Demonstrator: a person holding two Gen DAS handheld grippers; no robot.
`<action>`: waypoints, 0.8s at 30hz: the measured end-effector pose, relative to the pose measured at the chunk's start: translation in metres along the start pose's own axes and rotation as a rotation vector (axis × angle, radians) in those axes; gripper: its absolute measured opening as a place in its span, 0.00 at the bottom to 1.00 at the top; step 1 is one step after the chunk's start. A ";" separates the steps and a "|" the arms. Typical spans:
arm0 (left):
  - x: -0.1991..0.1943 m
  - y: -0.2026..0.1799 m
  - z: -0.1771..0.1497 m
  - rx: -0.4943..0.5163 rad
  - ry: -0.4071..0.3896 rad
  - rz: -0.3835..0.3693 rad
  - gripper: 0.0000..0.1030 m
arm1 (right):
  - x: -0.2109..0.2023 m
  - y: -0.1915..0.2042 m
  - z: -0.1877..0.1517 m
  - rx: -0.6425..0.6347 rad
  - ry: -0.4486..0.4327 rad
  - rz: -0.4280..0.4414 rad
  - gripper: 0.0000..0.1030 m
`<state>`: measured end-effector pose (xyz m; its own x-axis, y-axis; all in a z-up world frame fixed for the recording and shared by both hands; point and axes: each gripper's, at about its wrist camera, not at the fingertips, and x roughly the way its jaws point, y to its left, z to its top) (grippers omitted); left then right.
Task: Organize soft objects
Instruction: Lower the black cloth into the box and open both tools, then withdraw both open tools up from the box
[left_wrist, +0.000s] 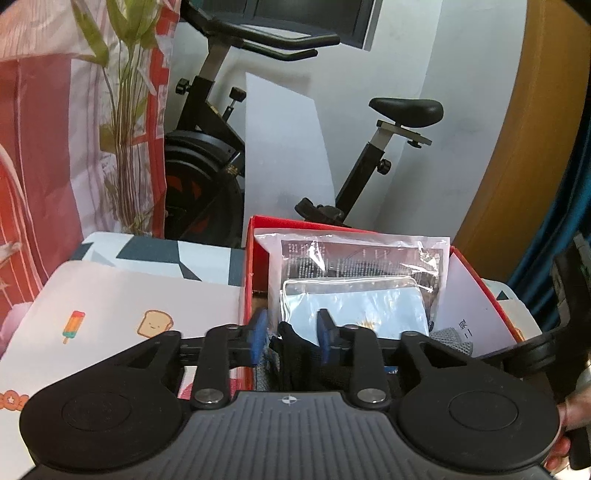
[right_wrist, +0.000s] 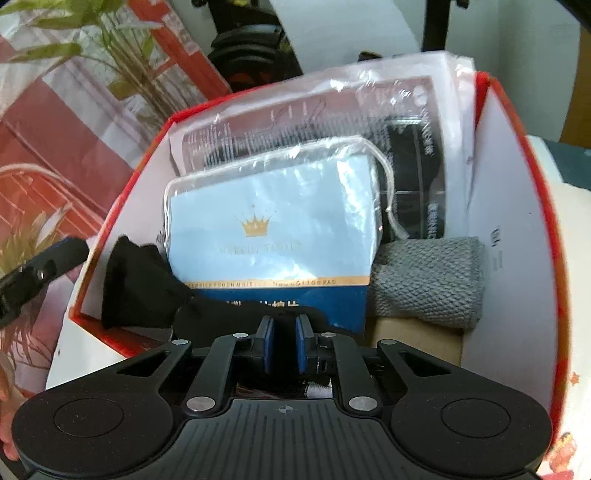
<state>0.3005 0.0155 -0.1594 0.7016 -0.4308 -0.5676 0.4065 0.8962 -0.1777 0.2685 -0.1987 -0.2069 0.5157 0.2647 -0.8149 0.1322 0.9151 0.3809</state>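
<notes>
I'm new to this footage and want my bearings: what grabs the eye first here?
The red box, crammed with soft goods: a clear pouch with a gold crown in the middle, a rolled grey cloth beside it. A black fabric piece drapes over the near edge, pinched by the right claw.

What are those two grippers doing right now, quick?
Left gripper: open, black cloth loose between its pads.
Right gripper: closed on the black cloth.

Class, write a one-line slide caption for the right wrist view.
Right gripper pinching black fabric at the near edge of a red box holding a crown-printed packet and grey cloth.
</notes>
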 end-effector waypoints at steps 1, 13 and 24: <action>-0.003 -0.001 -0.001 0.008 -0.007 0.003 0.39 | -0.006 0.001 -0.001 -0.015 -0.026 -0.008 0.17; -0.055 -0.017 -0.003 0.049 -0.091 0.066 0.99 | -0.085 0.029 -0.033 -0.242 -0.324 -0.133 0.56; -0.100 -0.034 -0.012 0.058 -0.136 0.135 1.00 | -0.136 0.043 -0.075 -0.308 -0.500 -0.152 0.99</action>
<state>0.2099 0.0297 -0.1061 0.8229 -0.3214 -0.4686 0.3340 0.9407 -0.0587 0.1405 -0.1728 -0.1125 0.8554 0.0175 -0.5177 0.0229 0.9972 0.0716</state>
